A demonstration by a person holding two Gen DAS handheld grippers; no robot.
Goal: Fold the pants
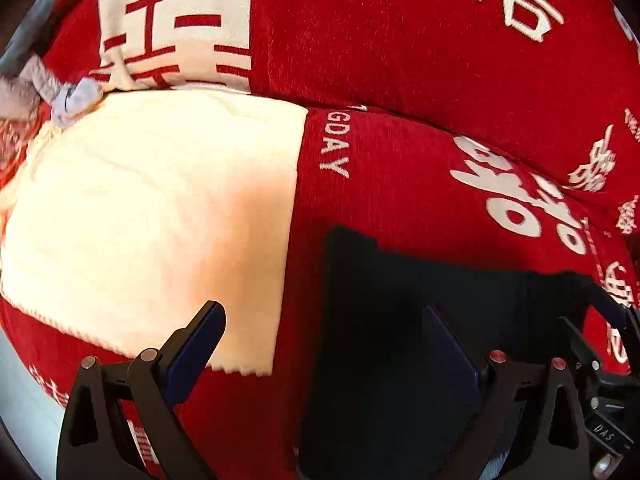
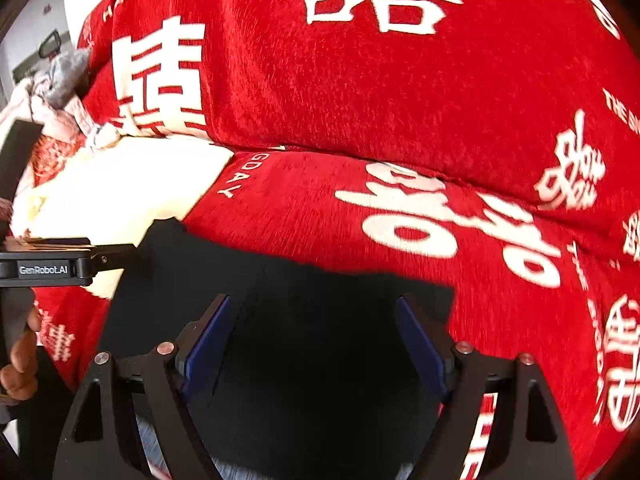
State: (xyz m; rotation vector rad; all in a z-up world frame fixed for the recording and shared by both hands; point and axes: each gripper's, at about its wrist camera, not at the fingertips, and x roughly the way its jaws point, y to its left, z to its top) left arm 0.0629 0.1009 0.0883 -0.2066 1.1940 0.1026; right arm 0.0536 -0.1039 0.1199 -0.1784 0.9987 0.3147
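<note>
Both grippers hover with their jaws spread wide and nothing held. The left gripper [image 1: 324, 344] has its blue-padded fingers [image 1: 196, 344] standing far apart, one over the cream patch and the other over the dark garment. The right gripper [image 2: 314, 336] straddles the same garment, its pads [image 2: 210, 336] well clear of each other and, as far as I can tell, not pinching any cloth.

The black fabric pants [image 2: 280, 312] lie flat on the red plush sofa cover with white double-happiness characters [image 2: 400, 100], on the seat just in front of the back cushion and just beside the cream-white woven patch [image 1: 152, 208] of the cover. Their outline looks like a compact, straight-edged rectangle, which suggests that at least one fold is already made. Whether another fold is left I cannot say: the cloth is too dark to show layers or seams, and its near edge runs under the grippers out of view.

From the left wrist, the cream patch shows almost whole, with a rumpled grey-blue garment [image 1: 68, 100] at its far corner. Only the right wrist shows the pants' right edge, the other tool's black body labelled GenRobot.AI [image 2: 44, 268], and the person's hand [image 2: 20, 364] below it.
</note>
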